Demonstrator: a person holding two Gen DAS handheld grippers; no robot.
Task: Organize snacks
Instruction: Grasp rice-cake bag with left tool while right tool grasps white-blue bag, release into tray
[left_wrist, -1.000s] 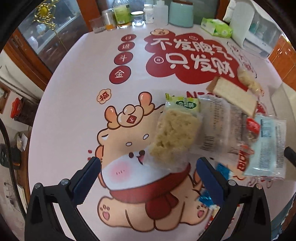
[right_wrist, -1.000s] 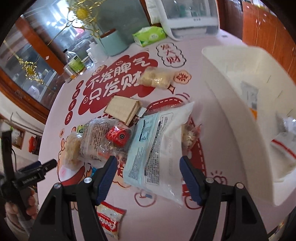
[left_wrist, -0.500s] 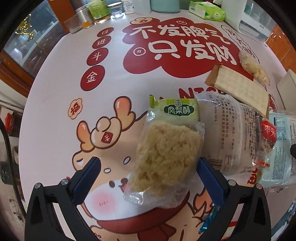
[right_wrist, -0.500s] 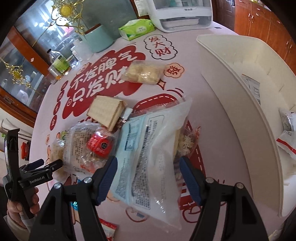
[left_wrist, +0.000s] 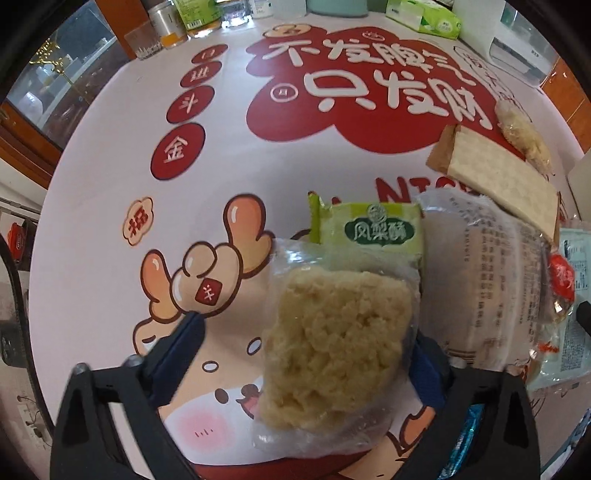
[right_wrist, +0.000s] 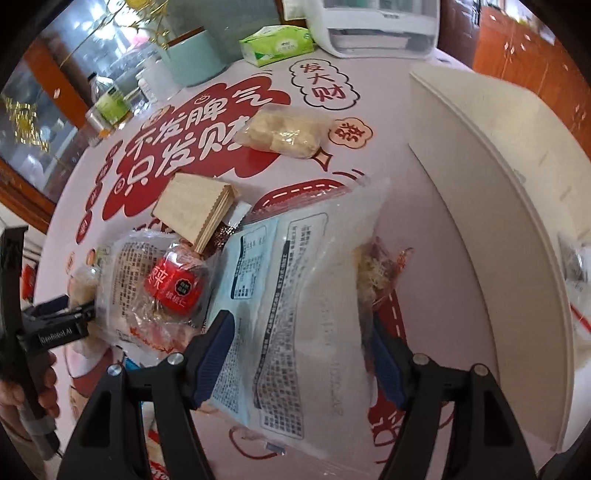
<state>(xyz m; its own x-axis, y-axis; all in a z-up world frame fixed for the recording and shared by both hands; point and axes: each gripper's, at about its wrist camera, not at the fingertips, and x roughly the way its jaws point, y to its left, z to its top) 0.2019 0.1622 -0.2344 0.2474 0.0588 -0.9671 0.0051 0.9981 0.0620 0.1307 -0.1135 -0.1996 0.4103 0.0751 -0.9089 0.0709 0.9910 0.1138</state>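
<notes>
A crumbly yellow cake in a clear wrapper (left_wrist: 340, 350) lies on the printed tablecloth, one end resting on a green pack (left_wrist: 369, 230). My left gripper (left_wrist: 306, 350) points down around it with its jaws closing. The right pad is against the wrapper and the left pad stands clear of it. In the right wrist view a large pale blue and clear bag (right_wrist: 306, 295) lies flat. My right gripper (right_wrist: 299, 347) is low over it, open, with a finger at each side. The left gripper (right_wrist: 55, 321) also shows there at the far left, in a person's hand.
A wafer pack (right_wrist: 195, 210), a printed clear bag (left_wrist: 491, 280), a small red pack (right_wrist: 173, 284) and a pale biscuit pack (right_wrist: 284, 134) lie around. A white bin (right_wrist: 498, 184) holding some packets stands at the right. Tissues (right_wrist: 277, 44), a teal canister (right_wrist: 192, 55) and bottles line the back.
Both grippers have sunk toward the table. The left one moved forward to straddle the yellow cake pack and its jaws have narrowed. The right one is lower over the blue bag.
</notes>
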